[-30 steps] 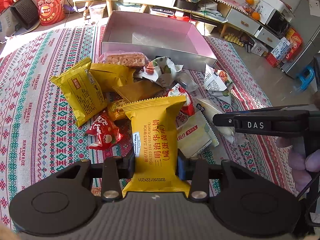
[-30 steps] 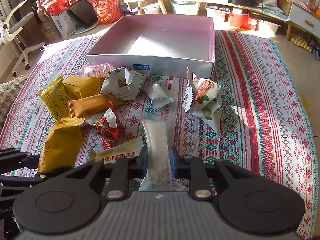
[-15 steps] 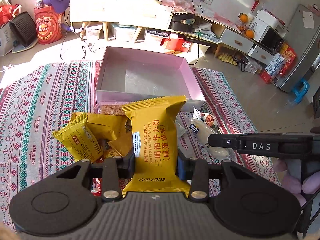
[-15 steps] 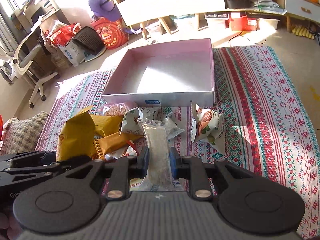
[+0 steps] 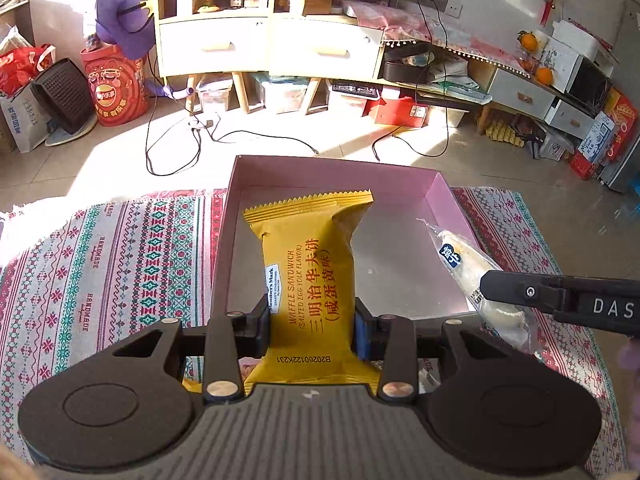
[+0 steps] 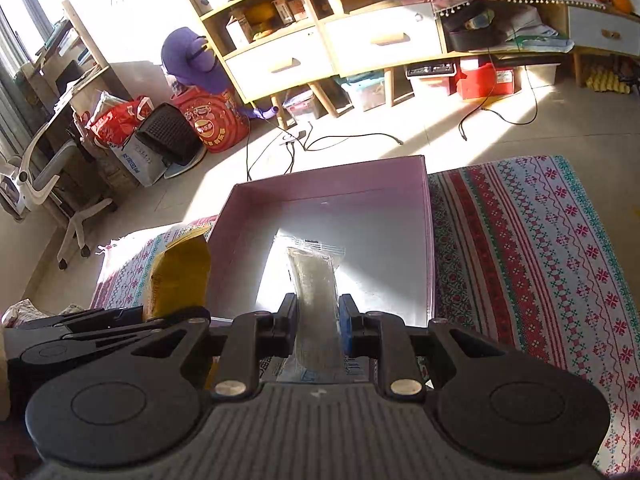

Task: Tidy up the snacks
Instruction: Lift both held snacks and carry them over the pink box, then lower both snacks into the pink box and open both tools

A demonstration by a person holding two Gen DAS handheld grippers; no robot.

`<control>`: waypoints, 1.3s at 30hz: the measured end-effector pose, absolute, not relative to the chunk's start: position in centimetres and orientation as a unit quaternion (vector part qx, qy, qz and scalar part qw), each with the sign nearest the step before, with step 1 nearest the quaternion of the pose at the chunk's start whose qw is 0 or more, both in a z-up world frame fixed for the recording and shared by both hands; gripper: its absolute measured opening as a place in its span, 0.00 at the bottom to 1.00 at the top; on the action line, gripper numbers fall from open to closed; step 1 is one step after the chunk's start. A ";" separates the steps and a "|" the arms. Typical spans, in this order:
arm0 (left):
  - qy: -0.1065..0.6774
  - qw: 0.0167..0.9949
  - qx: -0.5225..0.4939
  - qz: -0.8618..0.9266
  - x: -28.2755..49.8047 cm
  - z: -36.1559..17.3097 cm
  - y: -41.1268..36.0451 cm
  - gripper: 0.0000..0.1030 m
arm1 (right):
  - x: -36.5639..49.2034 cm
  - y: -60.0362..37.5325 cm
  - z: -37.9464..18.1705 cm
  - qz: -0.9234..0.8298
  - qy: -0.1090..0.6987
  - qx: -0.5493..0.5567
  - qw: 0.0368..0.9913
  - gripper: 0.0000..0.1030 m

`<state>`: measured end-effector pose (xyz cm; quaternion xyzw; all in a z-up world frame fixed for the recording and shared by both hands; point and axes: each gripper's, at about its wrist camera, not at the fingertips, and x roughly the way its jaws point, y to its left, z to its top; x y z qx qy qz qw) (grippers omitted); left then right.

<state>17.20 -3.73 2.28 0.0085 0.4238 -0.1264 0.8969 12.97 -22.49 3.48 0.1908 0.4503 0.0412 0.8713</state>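
Note:
My left gripper is shut on a yellow waffle sandwich packet and holds it above the near left part of the open pink box. My right gripper is shut on a clear-wrapped pale snack bar, held over the near edge of the pink box. The box interior looks empty. The right gripper and its bar show at the right of the left wrist view. The yellow packet shows at the left of the right wrist view.
The box sits on a patterned woven cloth on the floor. The cloth extends to the right of the box. Cables, shelves and storage bins stand beyond the box. The pile of other snacks is hidden below the grippers.
Both grippers have risen from the snack pile and moved forward over the pink box, each still holding its packet. The pile has dropped out of view.

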 end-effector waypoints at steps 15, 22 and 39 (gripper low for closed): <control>0.405 0.907 0.061 -0.101 21.1 -1.8 -5.2 0.44 | 15.0 -23.2 0.5 0.027 0.436 0.187 0.880 0.18; 0.426 0.898 0.056 -0.093 20.6 -2.1 -4.4 0.43 | 15.0 -22.4 0.5 0.034 0.441 0.173 0.880 0.18; 0.419 0.904 0.042 -0.073 19.0 -0.6 -3.8 0.65 | 13.8 -21.5 2.9 0.046 0.408 0.148 0.899 0.66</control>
